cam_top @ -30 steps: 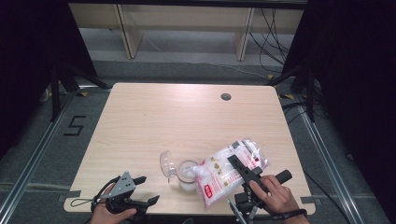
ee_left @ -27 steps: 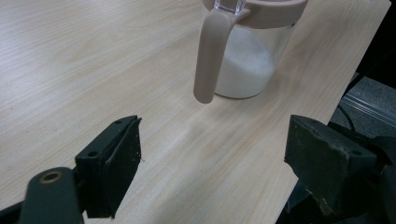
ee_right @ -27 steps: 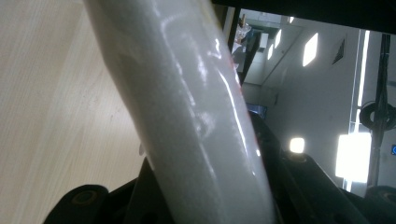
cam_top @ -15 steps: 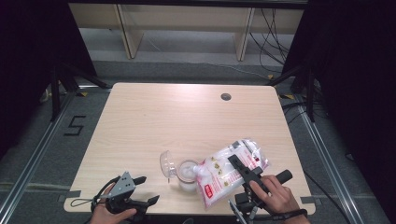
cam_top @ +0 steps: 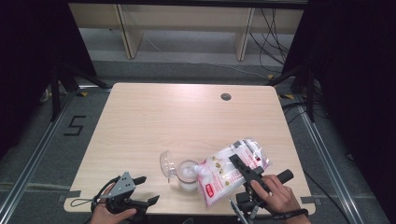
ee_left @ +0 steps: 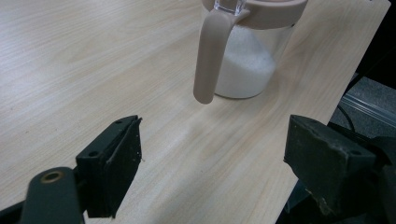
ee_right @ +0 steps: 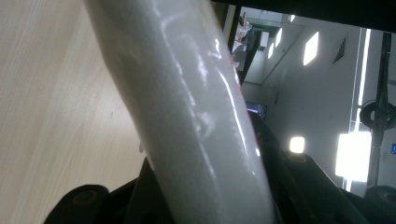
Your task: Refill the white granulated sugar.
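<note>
A clear jar (cam_top: 188,176) partly full of white granules stands near the table's front edge, its lid (cam_top: 166,163) flipped open to the left. In the left gripper view the jar (ee_left: 247,60) has a beige rim and a beige handle (ee_left: 208,60). A clear bag of white powder (cam_top: 223,173) with a red label lies tilted, its corner at the jar's mouth. My right gripper (cam_top: 243,169) is shut on the bag (ee_right: 196,116), which runs up between the jaws. My left gripper (cam_top: 141,190) rests open at the front left, its jaws (ee_left: 215,135) wide apart and short of the jar.
The wooden table (cam_top: 187,116) has a round cable hole (cam_top: 226,96) at the back right. Its front edge lies just under both hands. A shelf unit (cam_top: 187,28) stands beyond the table, and a floor mark "5" (cam_top: 74,125) lies to the left.
</note>
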Tool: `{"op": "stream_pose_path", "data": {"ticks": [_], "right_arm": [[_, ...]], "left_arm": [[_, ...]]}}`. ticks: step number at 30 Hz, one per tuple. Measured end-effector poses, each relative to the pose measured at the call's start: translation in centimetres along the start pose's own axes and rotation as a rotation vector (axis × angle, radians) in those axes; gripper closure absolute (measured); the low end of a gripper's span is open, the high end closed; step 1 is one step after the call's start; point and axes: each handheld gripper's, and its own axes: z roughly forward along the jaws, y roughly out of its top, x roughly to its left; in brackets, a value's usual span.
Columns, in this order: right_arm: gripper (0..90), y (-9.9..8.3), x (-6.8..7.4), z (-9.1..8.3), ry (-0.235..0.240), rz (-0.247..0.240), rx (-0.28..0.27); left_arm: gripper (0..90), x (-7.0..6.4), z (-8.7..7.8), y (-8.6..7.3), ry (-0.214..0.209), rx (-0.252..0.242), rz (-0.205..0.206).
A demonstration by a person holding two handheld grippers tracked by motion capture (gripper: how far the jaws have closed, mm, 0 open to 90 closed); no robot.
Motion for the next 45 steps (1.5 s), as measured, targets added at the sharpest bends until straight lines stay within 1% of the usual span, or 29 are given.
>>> {"op": "stream_pose_path", "data": {"ticks": [1,2,3,4,7,8,9,12,13,14,15,16,19,20,21,22,28,30,31,32,33,34,36,37,40,41,43,44,45], "right_arm": [[70.2,-0.01,0.33,-0.08,0.013,0.036,0.017],[70.2,0.01,0.05,0.01,0.001,-0.003,0.000],[70.2,-0.02,0.33,-0.06,0.015,0.036,0.015],[70.2,-0.01,0.04,0.02,0.001,0.000,-0.001],[70.2,-0.09,0.05,0.05,0.010,0.017,-0.008],[70.3,-0.13,0.06,0.02,0.017,0.031,-0.002],[70.3,-0.18,0.01,0.04,0.010,0.033,-0.012],[70.3,-0.28,0.11,0.10,0.017,0.041,-0.007],[70.3,-0.33,0.37,0.07,0.030,0.071,0.006],[70.4,-0.39,0.22,0.13,0.025,0.049,-0.004],[70.4,-0.45,0.33,0.09,0.027,0.067,0.002],[70.4,-0.46,0.21,0.16,0.015,0.049,-0.012],[70.4,-0.46,0.09,0.06,0.013,0.034,0.000],[70.4,-0.48,0.26,-0.01,0.020,0.060,0.011],[70.4,-0.49,0.16,-0.01,0.019,0.052,0.007],[70.4,-0.47,-0.03,-0.03,0.008,0.024,0.001],[70.5,-0.42,-0.08,-0.07,0.009,0.017,0.007],[70.5,-0.34,-0.09,-0.08,0.005,0.008,0.011],[70.5,-0.30,-0.10,-0.02,0.010,-0.006,0.007],[70.5,-0.26,-0.04,0.00,0.013,-0.003,0.008],[70.5,-0.22,-0.03,-0.01,0.018,-0.015,0.012],[70.5,-0.17,0.04,0.00,0.011,-0.010,0.013],[70.5,-0.15,0.09,0.02,0.016,-0.014,0.014],[70.5,-0.15,0.10,0.02,0.016,-0.014,0.014],[70.5,-0.19,0.07,0.03,0.016,-0.010,0.013],[70.5,-0.18,0.08,0.04,0.017,-0.010,0.013],[70.5,-0.13,0.13,0.04,0.017,-0.013,0.011],[70.5,-0.14,0.47,-0.01,0.034,0.029,0.023],[70.5,-0.13,0.46,-0.03,0.035,0.028,0.026]], "left_arm": [[18.5,0.10,0.01,0.01,-0.004,-0.002,0.015],[18.5,0.13,0.00,0.01,-0.006,-0.002,0.020],[18.5,0.12,-0.01,0.02,-0.008,-0.001,0.019],[18.5,0.13,-0.01,0.04,-0.009,-0.002,0.019],[18.5,0.12,0.02,0.01,-0.006,-0.004,0.017],[18.5,0.01,0.07,-0.06,-0.007,-0.003,-0.008],[18.4,0.03,0.06,-0.04,-0.006,-0.002,-0.002],[18.5,0.09,0.00,0.02,-0.007,-0.004,0.009],[18.5,-0.01,0.03,-0.03,-0.006,-0.006,-0.014],[18.4,0.01,0.03,-0.04,-0.007,-0.007,-0.016],[18.5,-0.01,0.02,-0.05,-0.002,-0.006,-0.016],[18.5,-0.01,0.04,-0.05,-0.004,-0.008,-0.015],[18.5,-0.03,0.06,-0.05,-0.004,-0.009,-0.015],[18.5,-0.03,0.06,-0.05,-0.004,-0.009,-0.015],[18.5,-0.01,0.05,-0.05,-0.004,-0.008,-0.016],[18.5,-0.01,0.04,-0.05,-0.004,-0.007,-0.015],[18.5,-0.02,-0.02,-0.04,-0.001,-0.001,-0.015],[18.5,-0.02,0.03,-0.05,-0.004,-0.006,-0.017],[18.5,-0.01,0.01,-0.05,-0.003,-0.006,-0.017],[18.5,0.05,0.00,-0.03,-0.006,-0.005,-0.011],[18.5,0.13,-0.01,0.00,-0.008,-0.005,0.003],[18.5,0.21,-0.04,0.01,-0.001,0.000,0.014],[18.5,0.34,-0.18,0.04,0.007,0.022,0.034],[18.5,0.24,-0.03,0.00,-0.003,0.002,0.017],[18.5,0.21,-0.02,0.00,-0.003,0.003,0.016],[18.5,0.10,0.04,-0.02,-0.005,-0.008,0.003],[18.5,0.12,0.02,-0.01,-0.005,-0.007,0.007],[18.5,0.24,-0.03,0.00,-0.001,0.004,0.018],[18.5,0.27,0.03,-0.03,-0.007,0.001,0.016]]}}
